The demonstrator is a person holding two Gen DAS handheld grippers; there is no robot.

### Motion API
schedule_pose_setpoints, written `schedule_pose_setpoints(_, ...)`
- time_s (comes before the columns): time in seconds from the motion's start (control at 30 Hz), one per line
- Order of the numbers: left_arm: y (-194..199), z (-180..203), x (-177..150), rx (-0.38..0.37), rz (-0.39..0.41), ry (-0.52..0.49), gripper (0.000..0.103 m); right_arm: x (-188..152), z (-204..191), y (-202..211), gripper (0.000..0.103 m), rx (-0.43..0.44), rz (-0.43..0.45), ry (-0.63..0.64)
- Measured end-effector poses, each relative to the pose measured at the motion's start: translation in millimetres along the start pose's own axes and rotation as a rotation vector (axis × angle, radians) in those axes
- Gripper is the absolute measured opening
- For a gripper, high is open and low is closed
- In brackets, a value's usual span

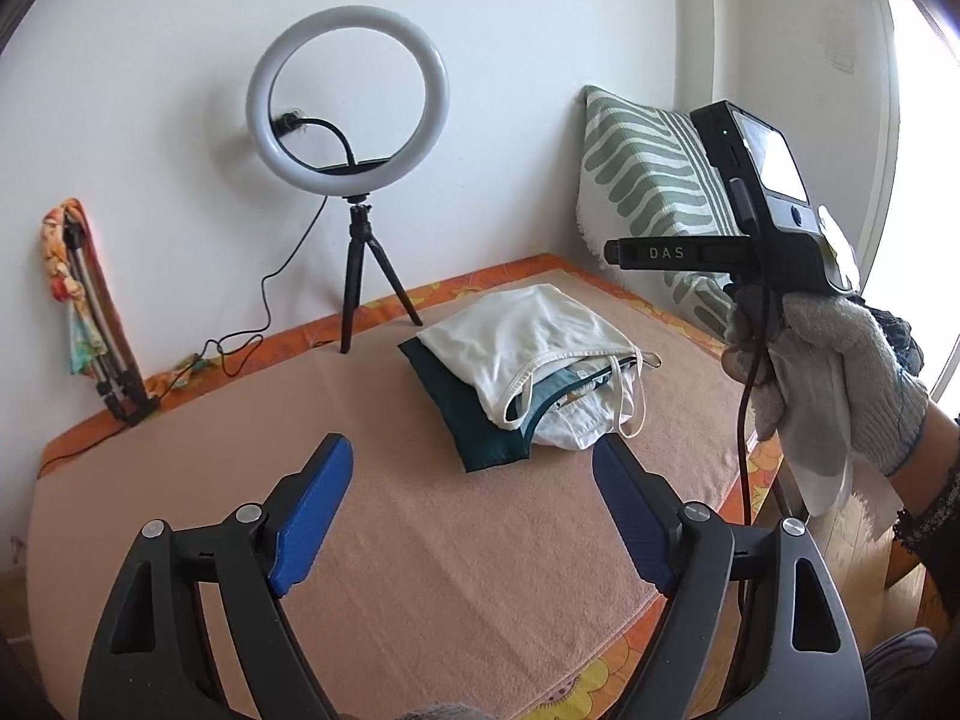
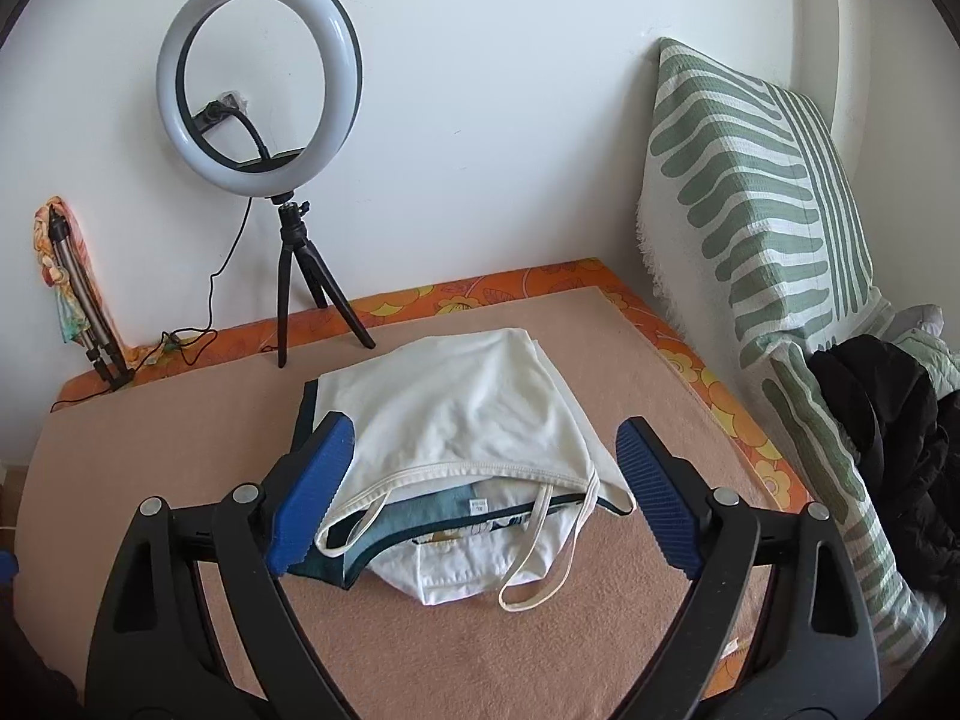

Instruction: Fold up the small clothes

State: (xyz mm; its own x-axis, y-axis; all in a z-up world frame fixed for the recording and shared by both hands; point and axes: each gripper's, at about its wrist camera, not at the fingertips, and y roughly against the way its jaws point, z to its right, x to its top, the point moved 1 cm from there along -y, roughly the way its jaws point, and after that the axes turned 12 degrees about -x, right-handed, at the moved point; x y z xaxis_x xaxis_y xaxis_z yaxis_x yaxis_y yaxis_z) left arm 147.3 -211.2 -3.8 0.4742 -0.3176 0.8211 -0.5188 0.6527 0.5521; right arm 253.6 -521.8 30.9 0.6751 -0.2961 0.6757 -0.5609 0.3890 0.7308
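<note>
Left wrist view: left claw [image 1: 471,450] w/ blue ribbed pads is spread wide, nothing between them, hovering over the peach terry towel [image 1: 420,540] that covers the bed, short of the clothes. Small stack of folded clothes [image 1: 522,372] lies mid-towel, past the claw tips: white strappy cotton top [image 1: 534,330] uppermost, dark teal folded garment [image 1: 474,420] under it sticking out on the near-left side, another white piece peeking out at the near edge. At right, a hand in a grey knit glove [image 1: 822,372] holds the black handle of the other device, w/ a screen unit marked DAS on top; its claw isn't visible here. Behind: white ring light on a small black tripod [image 1: 348,102] standing at the towel's far edge, green-and-white striped cushion [image 1: 648,180] leaning against the wall at right, a folded stand wrapped in floral fabric [image 1: 78,300] at far left. Right wrist view: right claw [image 2: 483,462] also released, pads well apart, straddling the near part of the stack from above; can't tell if either pad touches the fabric. White top's loose straps [image 2: 540,540] trail toward the camera over the lower white piece, a small label showing on the teal layer. Orange floral sheet [image 2: 708,372] borders the towel; black jacket [image 2: 888,420] bunched at right beside the cushion.
</note>
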Motion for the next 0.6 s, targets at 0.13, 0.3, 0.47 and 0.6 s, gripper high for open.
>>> schedule_pose_setpoints(0.13, 31, 0, -8, 0.029, 0.047, -0.011, 0.083, -22, -5, 35, 0.092, -0.01, 0.024, -0.006)
schedule_pose_setpoints(0.3, 63, -9, -28, 0.041, 0.112, 0.018, 0.103, -53, -16, 76, 0.099, -0.008, 0.082, 0.004)
schedule_pose_setpoints(0.47, 75, -24, -45, 0.052, 0.091, 0.07, 0.103, -84, -32, 104, 0.099, -0.033, 0.113, 0.038)
schedule_pose_setpoints(0.6, 86, -28, -58, 0.084, 0.102, 0.06, 0.103, -106, -34, 113, 0.099, -0.019, 0.103, 0.008)
